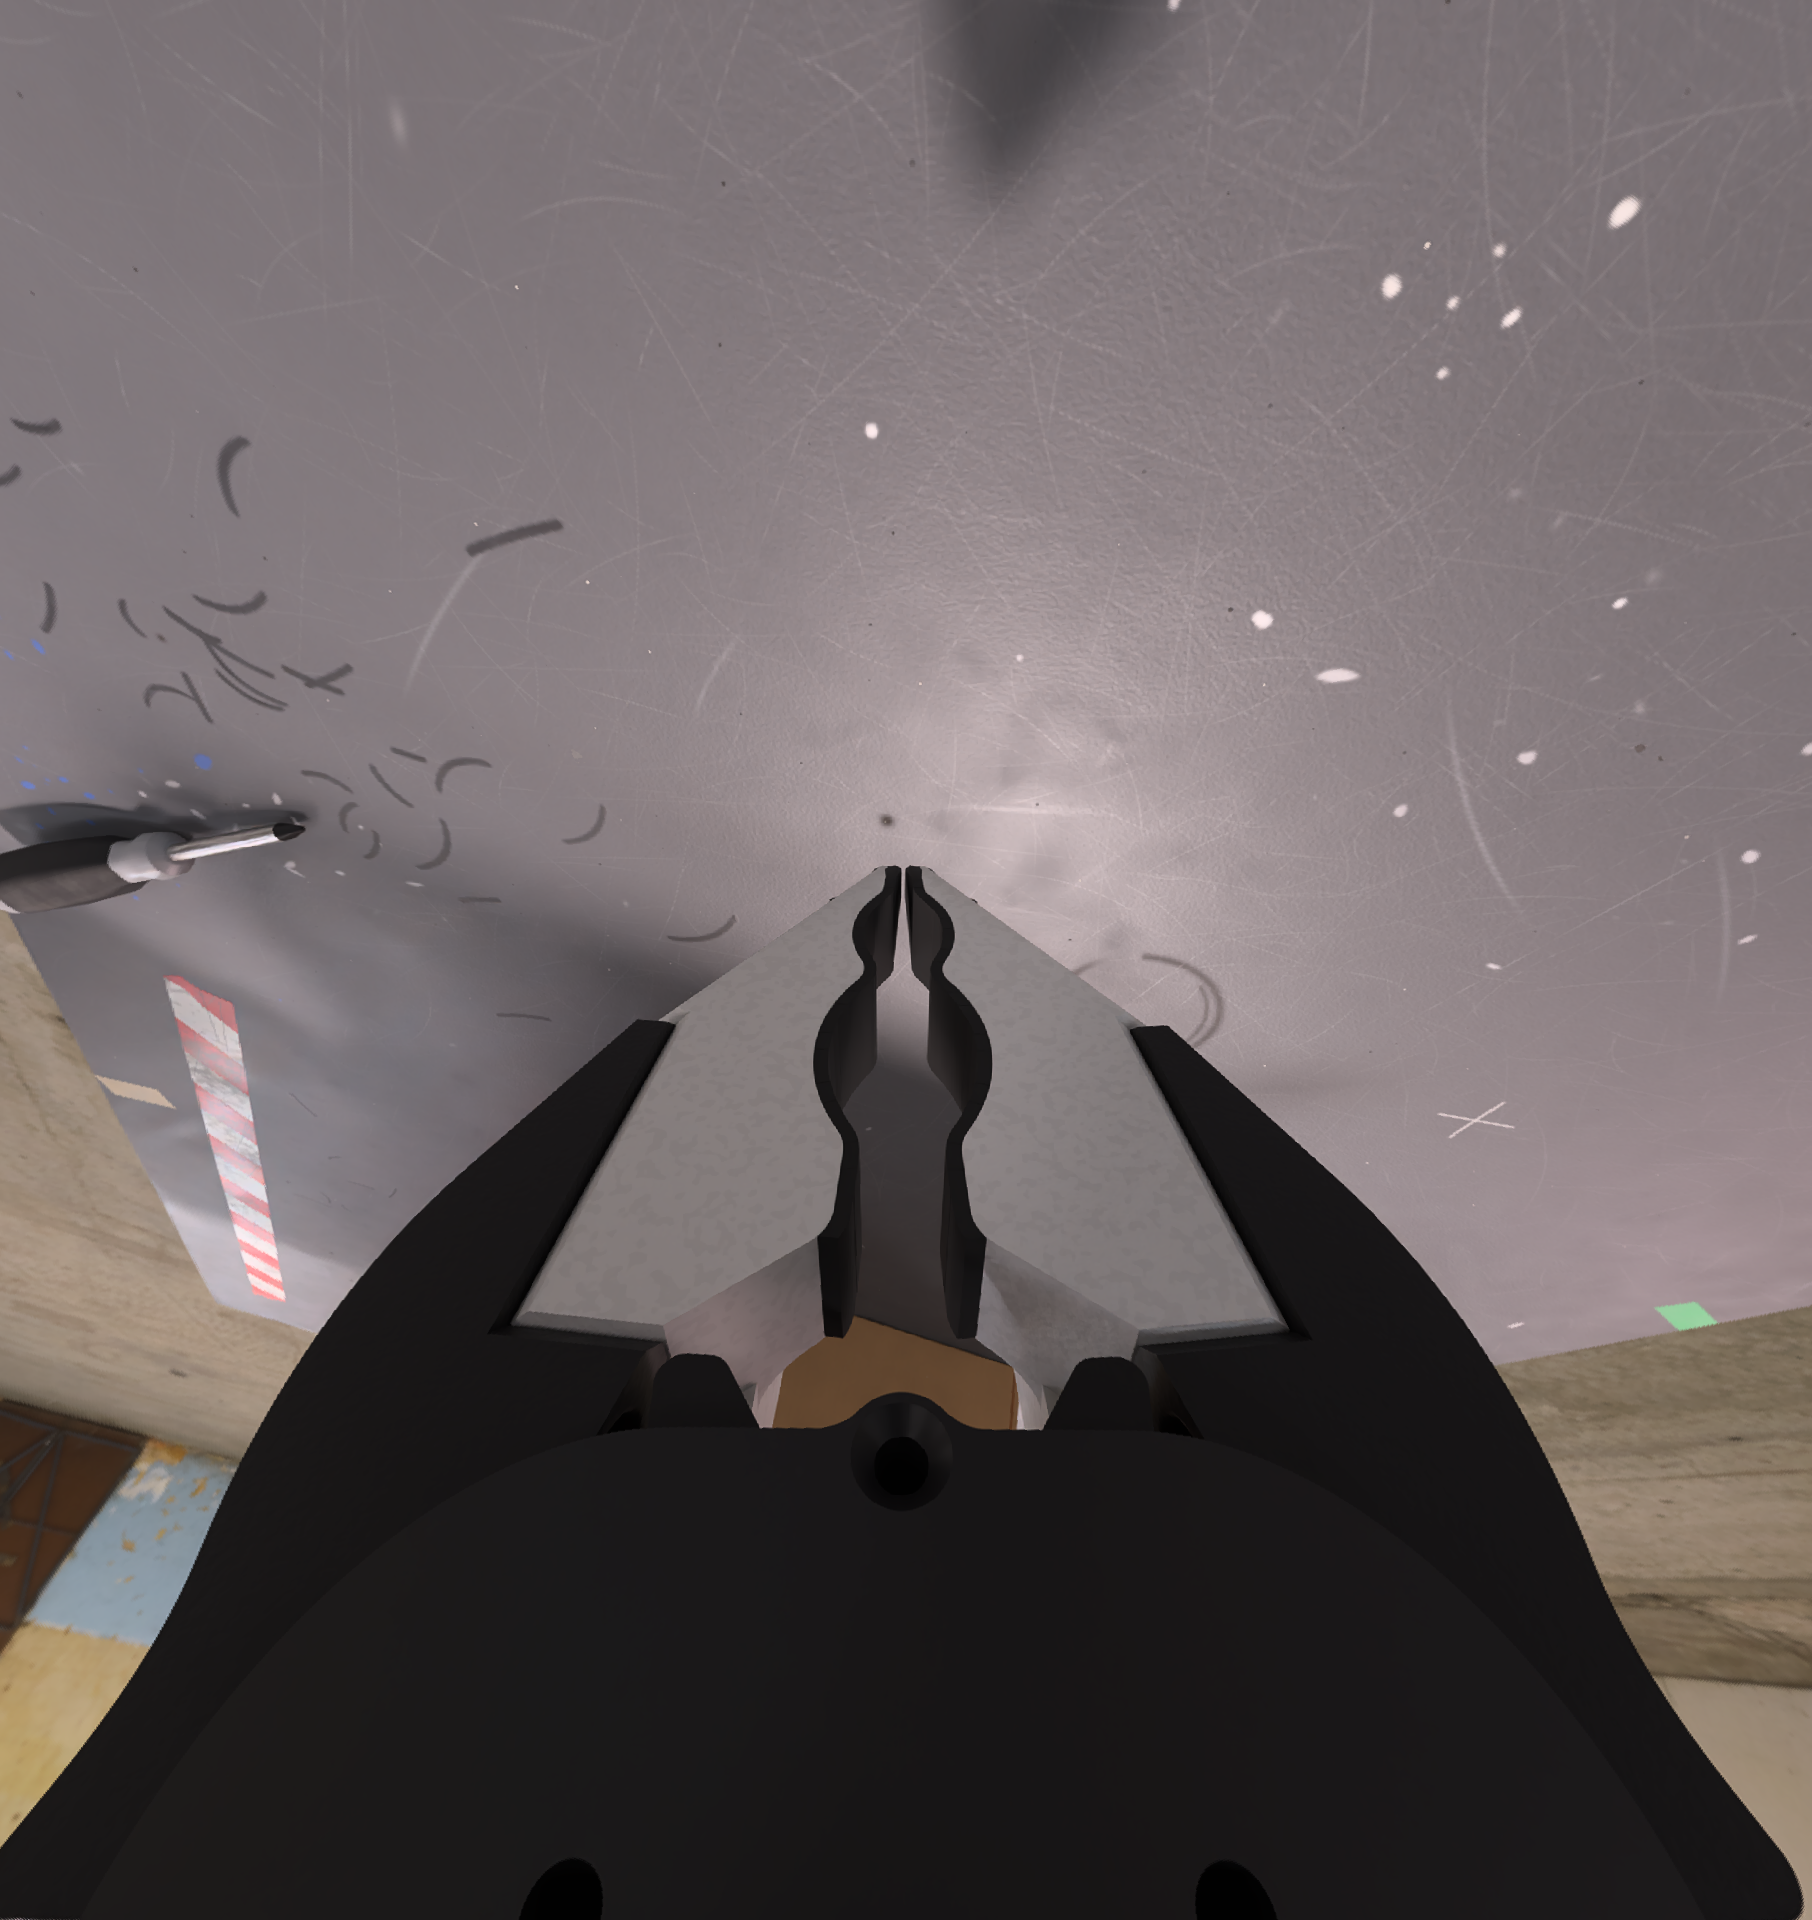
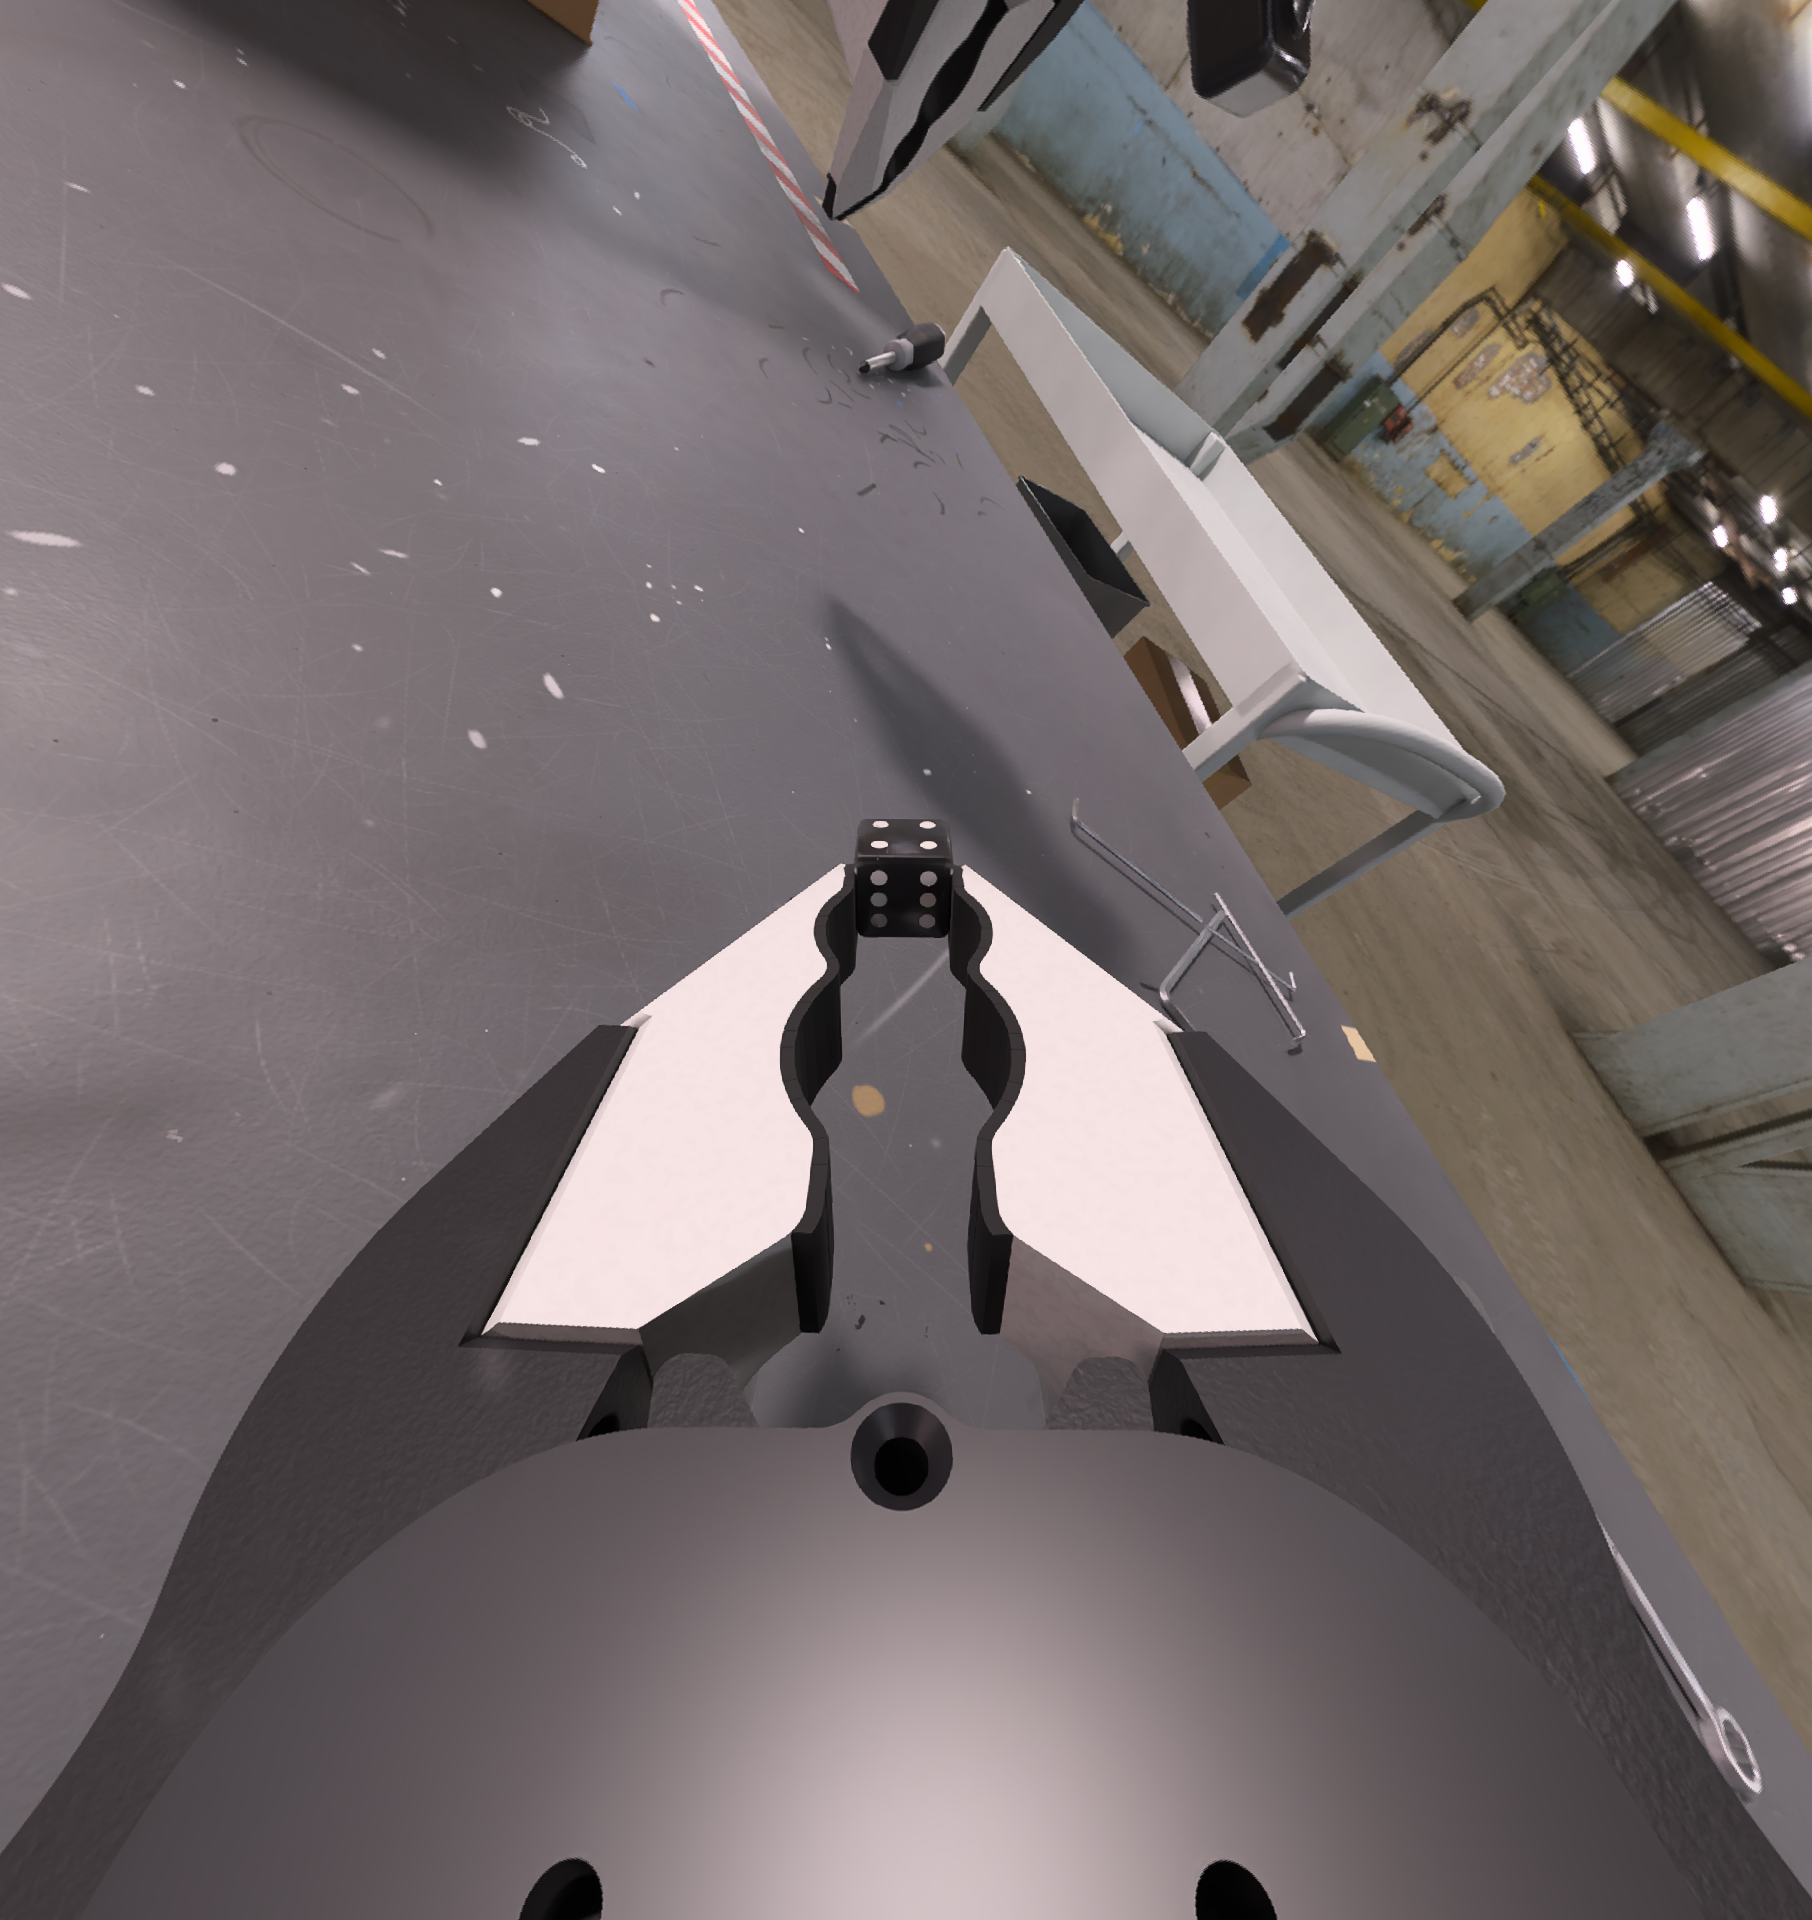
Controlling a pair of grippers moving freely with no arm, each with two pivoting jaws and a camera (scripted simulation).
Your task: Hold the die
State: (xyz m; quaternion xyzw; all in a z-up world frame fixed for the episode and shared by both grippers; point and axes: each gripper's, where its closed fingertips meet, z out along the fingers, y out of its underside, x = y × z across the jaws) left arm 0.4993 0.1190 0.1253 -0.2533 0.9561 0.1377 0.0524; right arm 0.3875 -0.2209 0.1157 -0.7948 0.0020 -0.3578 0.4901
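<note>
Pinching the black die (image 2: pixel 903 891) at the tips, the right gripper (image 2: pixel 903 883) should grip steadily near the worktop's (image 2: pixel 258 831) edge; the left gripper's (image 1: pixel 902 873) jaws sit pressed together, empty.

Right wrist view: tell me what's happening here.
The right gripper has a black die with white pips pinched between its fingertips, above a scratched grey table. The left gripper is shut on nothing, pointing at bare tabletop. A small screwdriver lies near the table's edge, and bent metal hex keys lie beside the die.
</note>
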